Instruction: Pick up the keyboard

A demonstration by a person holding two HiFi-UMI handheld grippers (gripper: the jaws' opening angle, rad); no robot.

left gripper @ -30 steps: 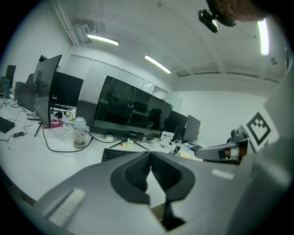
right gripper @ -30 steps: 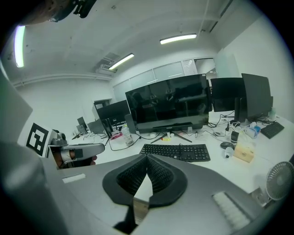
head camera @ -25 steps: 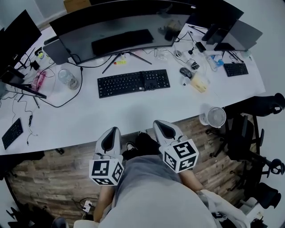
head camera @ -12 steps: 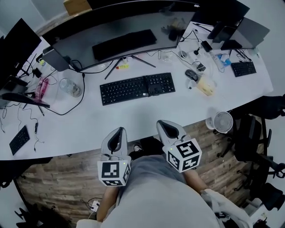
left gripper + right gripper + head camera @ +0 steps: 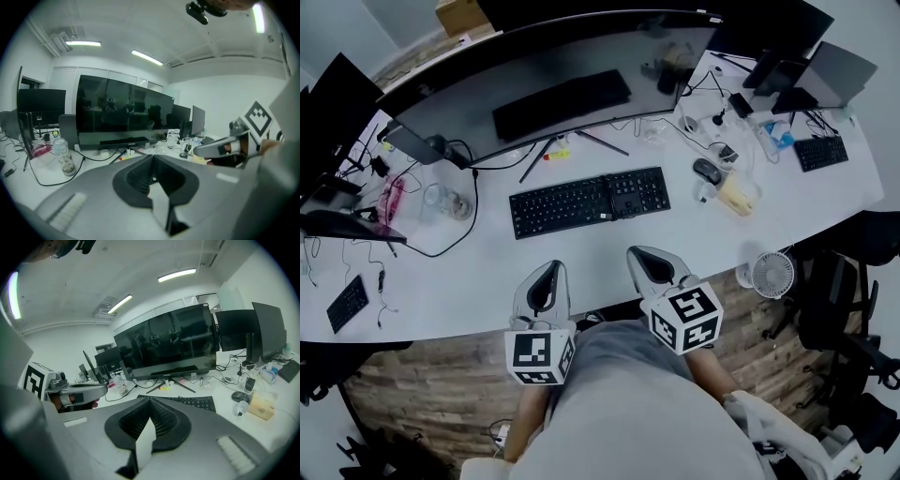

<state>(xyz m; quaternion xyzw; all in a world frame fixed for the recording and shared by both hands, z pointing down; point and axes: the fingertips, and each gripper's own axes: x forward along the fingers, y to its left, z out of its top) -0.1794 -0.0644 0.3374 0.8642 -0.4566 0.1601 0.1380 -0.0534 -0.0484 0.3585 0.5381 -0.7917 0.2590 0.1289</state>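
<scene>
A black keyboard [image 5: 589,202] lies on the white desk [image 5: 600,258] in front of a wide curved monitor [image 5: 548,84]. In the right gripper view part of the keyboard [image 5: 197,402] shows past the jaws. My left gripper [image 5: 547,277] and right gripper [image 5: 645,260] hover over the desk's near edge, well short of the keyboard. Both are shut with nothing between their jaws. In the left gripper view my left gripper [image 5: 151,160] points toward the monitor [image 5: 122,112], and the keyboard is hidden behind its jaws.
Right of the keyboard are a mouse [image 5: 706,171] and a tan box [image 5: 739,196]. A clear bottle [image 5: 445,202] and cables lie to the left. A second small keyboard [image 5: 820,152] sits far right, another [image 5: 347,302] far left. A fan [image 5: 771,274] and chairs stand on the floor at right.
Both grippers have moved forward, from over the floor to over the desk's near edge, closer to the keyboard. Both have stayed shut.
</scene>
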